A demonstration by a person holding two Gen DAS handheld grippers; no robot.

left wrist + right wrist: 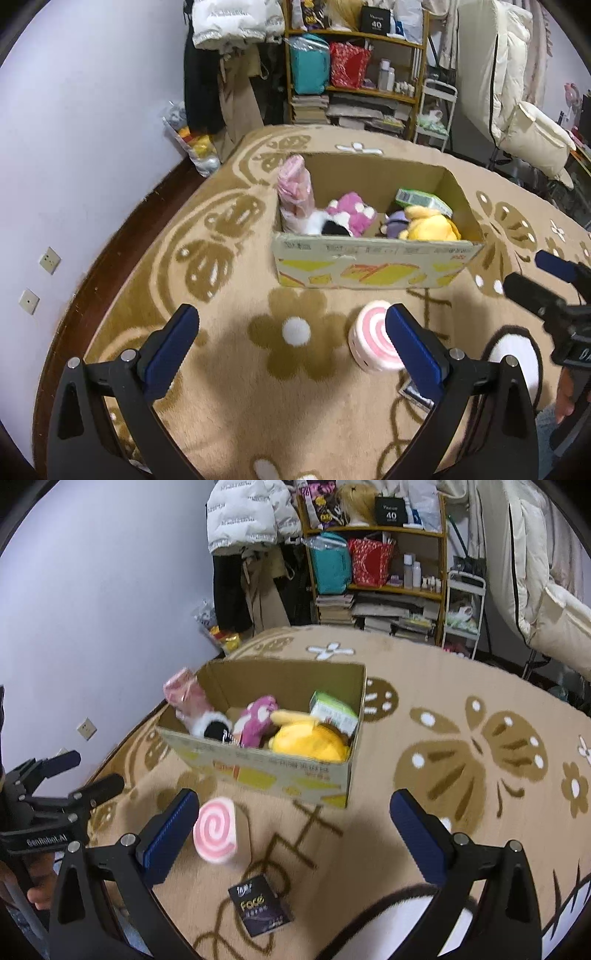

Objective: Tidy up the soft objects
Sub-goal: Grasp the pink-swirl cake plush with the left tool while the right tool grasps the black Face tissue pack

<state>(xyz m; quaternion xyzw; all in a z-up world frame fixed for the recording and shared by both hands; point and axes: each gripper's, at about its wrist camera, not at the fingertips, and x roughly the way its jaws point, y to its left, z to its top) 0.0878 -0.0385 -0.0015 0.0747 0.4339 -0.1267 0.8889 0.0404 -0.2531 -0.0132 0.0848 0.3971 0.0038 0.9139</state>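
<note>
A pink-and-white swirl roll cushion [373,338] lies on the carpet in front of a cardboard box [369,264]. It also shows in the right wrist view [218,829], just right of the left finger. The box [266,771] holds a yellow plush [308,738], a magenta plush [258,718], a pink doll [184,698] and a green packet [334,710]. My left gripper [291,325] is open and empty, the cushion by its right finger. My right gripper [293,806] is open and empty above the carpet.
A small dark tissue pack [260,910] lies on the carpet near me. The beige flower-patterned carpet [221,387] surrounds the box. A cluttered shelf [376,554] and hanging coats stand at the back wall. A white chair [532,144] is at the far right.
</note>
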